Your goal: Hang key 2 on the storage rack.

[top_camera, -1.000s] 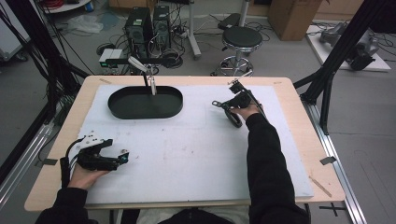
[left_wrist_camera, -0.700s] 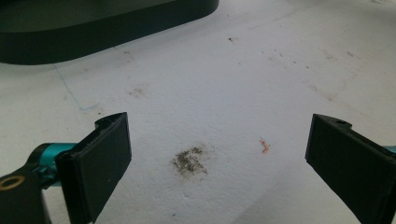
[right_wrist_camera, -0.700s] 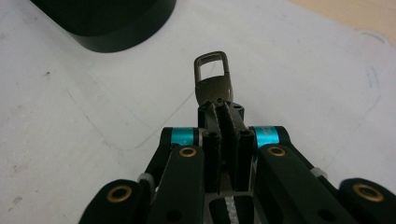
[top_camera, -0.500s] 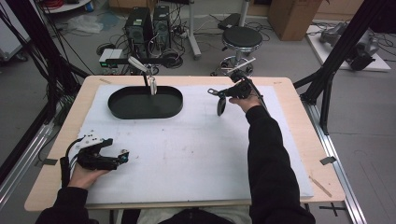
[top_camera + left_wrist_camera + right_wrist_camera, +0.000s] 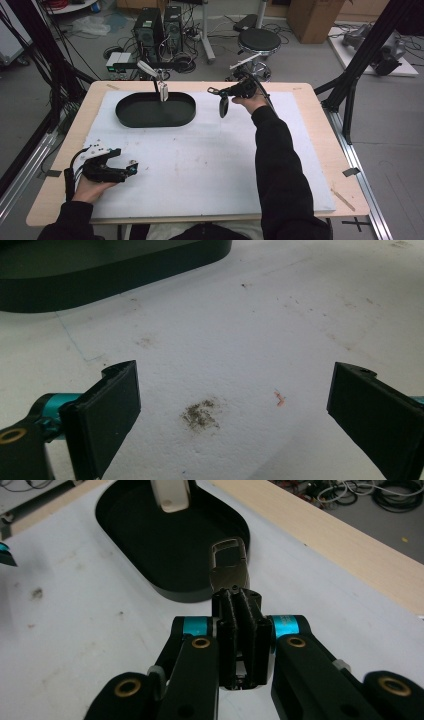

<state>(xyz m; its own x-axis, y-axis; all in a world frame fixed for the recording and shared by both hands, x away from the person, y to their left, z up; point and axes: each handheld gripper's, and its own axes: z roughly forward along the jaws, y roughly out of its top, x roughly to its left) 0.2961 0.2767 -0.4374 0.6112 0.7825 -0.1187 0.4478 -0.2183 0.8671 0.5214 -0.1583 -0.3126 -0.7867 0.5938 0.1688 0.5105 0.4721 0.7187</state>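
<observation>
The right gripper (image 5: 223, 95) is clamping a dark metal object with a clip-like loop at its tip and a black hanging part (image 5: 223, 106), apparently a key fob, though its exact kind cannot be confirmed. In the right gripper view the jaws are standing pressed together on the object (image 5: 229, 570), with its looped end projecting beyond the fingertips. The object is hanging in the air above the white table mat (image 5: 210, 165), just to the right of the black oval plastic tray (image 5: 131, 118) and not yet over it.

The left gripper (image 5: 131, 169) is resting on the mat at the near left corner, released, with its jaws standing wide apart and nothing between them. A small dark smudge (image 5: 201, 414) is lying on the mat between them.

Progress assessment: pick-up appears complete, since the object is clear of the mat and firmly held. The transfer appears to be under way toward the tray. Remaining, by judgement: positioning over the tray, lowering and releasing. The tray is already holding an upright cream-coloured item (image 5: 163, 92) at its far rim, so the placement should be keeping clear of it.

Markings: no brand, label or legible writing is resolving on the object, the tray or the grippers.
</observation>
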